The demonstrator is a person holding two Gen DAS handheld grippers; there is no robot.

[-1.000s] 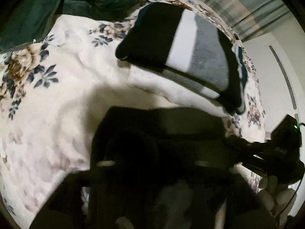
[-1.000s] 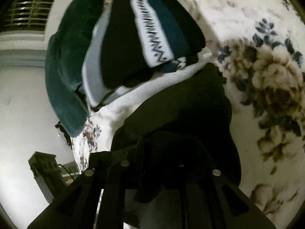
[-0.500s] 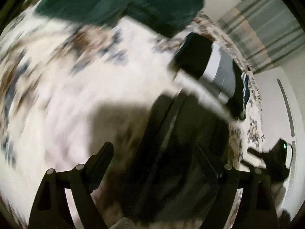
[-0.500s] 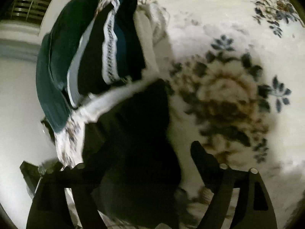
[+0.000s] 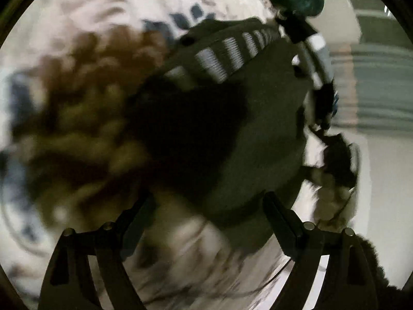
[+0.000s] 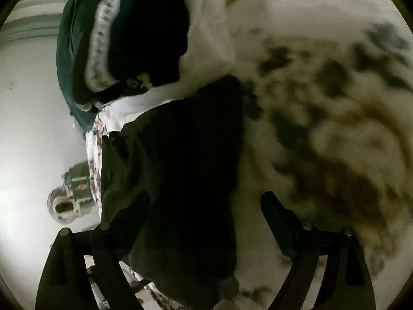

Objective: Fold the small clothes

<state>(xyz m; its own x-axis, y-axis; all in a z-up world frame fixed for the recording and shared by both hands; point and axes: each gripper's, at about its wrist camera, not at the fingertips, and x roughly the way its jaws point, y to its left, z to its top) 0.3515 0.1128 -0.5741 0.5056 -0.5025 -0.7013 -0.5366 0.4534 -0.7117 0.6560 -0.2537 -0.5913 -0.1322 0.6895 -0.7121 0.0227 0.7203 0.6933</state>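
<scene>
Lying flat on the floral bedspread (image 6: pixel 322 13), the dark garment (image 6: pixel 185 160) sat just beside a stack of folded clothes (image 6: pixel 134 38), which suggests it had been set there either to be folded once more or to join that stack. Both tools were released and gripped nothing. The right gripper (image 6: pixel 205 206) had its jaws spread wide, with the near part of the garment between them but neither pad pressing on it. The left gripper (image 5: pixel 206 206) was spread just as wide above the same garment (image 5: pixel 232 129), whose striped band (image 5: pixel 224 59) ran along its far edge; no cloth was pinched there either. Both pointed steeply down at the bed, likely ready for a fresh hold.

Much was hard to read. The left view was heavily smeared, so the bedspread (image 5: pixel 77 25) pattern dissolved into brown and blue patches. The garment was so dark that its folds, seams and exact outline could not be made out. I could not tell what kind of garment it was. The stack was cut off at the top of the right view.
</scene>
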